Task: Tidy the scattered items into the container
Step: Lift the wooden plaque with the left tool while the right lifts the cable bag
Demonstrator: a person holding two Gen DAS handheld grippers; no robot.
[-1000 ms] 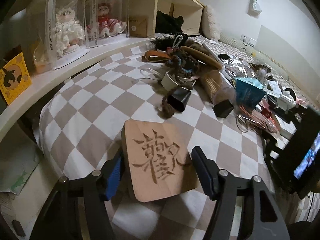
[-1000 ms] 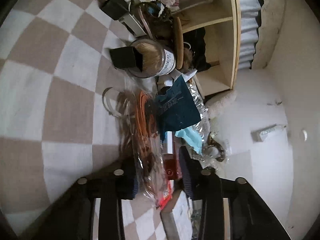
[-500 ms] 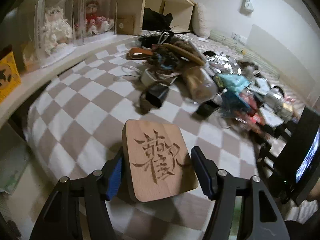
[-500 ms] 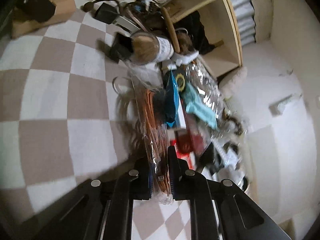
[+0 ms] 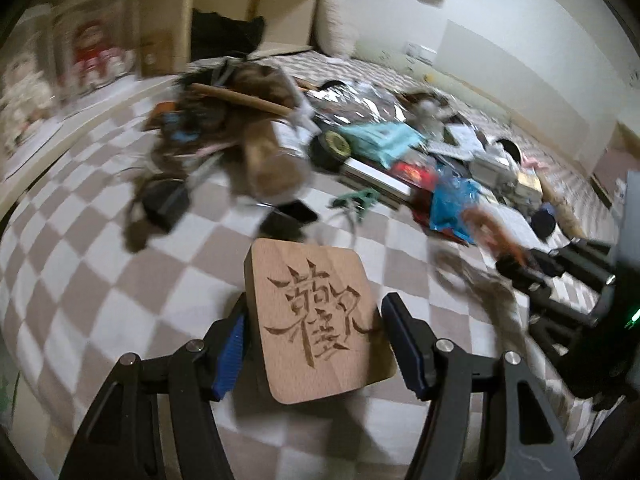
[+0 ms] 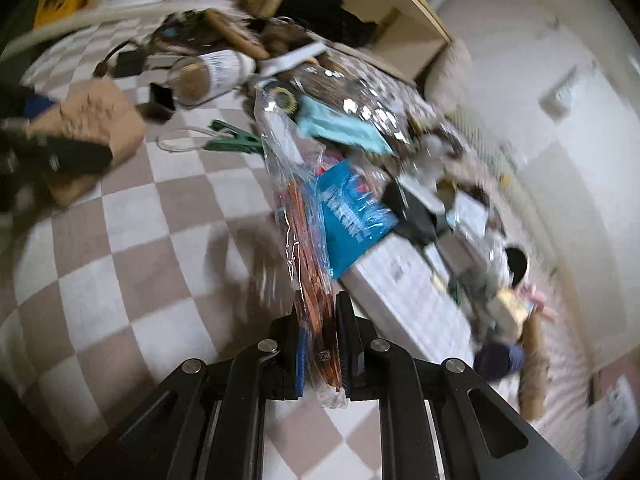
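My left gripper [image 5: 316, 316] is shut on a square wooden block [image 5: 320, 300] carved with dark characters, held above the checked bedspread [image 5: 80, 288]. The same block [image 6: 96, 116] shows in the right wrist view at the upper left. My right gripper [image 6: 320, 312] is shut on a clear plastic bag of orange strips [image 6: 304, 220], which hangs up and away from the jaws. In the left wrist view that bag [image 5: 492, 228] trails from the right gripper at the far right. Which thing here is the container I cannot tell.
A heap of clutter lies ahead: a glass jar [image 6: 208, 76] on its side, a green clip [image 6: 236, 140], a blue packet [image 6: 348, 216], a long white box [image 6: 404, 288]. A wooden shelf [image 5: 248, 12] and doll cases [image 5: 96, 52] line the far edge.
The right jaws closed on the plastic bag and lifted it while the wrist rolled. The left hand carried the wooden block sideways, so the heap now sits straight ahead of it.
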